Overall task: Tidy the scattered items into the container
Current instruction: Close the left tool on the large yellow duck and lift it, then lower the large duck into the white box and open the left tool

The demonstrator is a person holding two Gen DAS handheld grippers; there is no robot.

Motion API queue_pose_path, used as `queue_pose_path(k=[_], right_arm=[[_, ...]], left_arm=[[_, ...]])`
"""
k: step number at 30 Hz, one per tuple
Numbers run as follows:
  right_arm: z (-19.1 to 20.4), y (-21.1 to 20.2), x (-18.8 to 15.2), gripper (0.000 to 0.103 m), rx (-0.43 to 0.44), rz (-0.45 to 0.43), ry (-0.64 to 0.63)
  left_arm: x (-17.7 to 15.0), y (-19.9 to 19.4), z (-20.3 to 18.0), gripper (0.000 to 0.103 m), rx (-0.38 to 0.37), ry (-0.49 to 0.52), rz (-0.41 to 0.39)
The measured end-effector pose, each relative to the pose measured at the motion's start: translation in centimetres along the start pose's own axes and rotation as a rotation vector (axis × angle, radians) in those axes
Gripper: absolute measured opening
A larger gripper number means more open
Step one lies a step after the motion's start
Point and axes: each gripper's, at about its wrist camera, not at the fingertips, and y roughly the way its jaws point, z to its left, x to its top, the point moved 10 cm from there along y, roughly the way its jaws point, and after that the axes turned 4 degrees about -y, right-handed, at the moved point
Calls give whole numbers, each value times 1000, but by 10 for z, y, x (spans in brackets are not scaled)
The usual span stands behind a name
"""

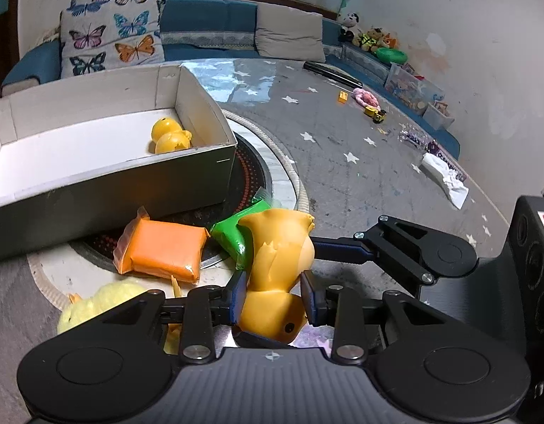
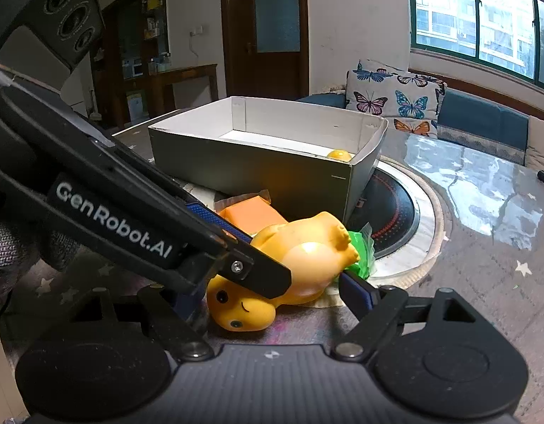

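My left gripper (image 1: 272,298) is shut on the orange rubber duck toy (image 1: 277,258), which lies on its back on the mat; the duck also shows in the right wrist view (image 2: 296,265). My right gripper (image 2: 272,296) is open, its fingers either side of the same duck, the left gripper crossing in front. An orange packet (image 1: 162,251) and a green packet (image 1: 233,236) lie beside the duck. A yellow plush toy (image 1: 91,304) lies at lower left. The white cardboard box (image 1: 116,180) holds a yellow toy (image 1: 169,136).
A round black and white disc (image 1: 250,176) lies under the box. Small toys (image 1: 365,100) and crumpled white paper (image 1: 445,176) lie scattered on the star-patterned mat. A blue sofa with a butterfly cushion (image 1: 112,35) stands behind.
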Motion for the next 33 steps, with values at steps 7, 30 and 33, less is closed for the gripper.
queue_pose_path(k=[7, 30, 33], right_arm=[[2, 0, 2, 84, 1, -3, -8], [7, 2, 95, 82, 11, -138, -198], [5, 15, 110, 82, 23, -144, -216]], left_arm=[[0, 3, -5, 38, 33, 41, -8], [67, -44, 25, 35, 95, 0, -166], [85, -42, 39, 35, 107, -14, -169]])
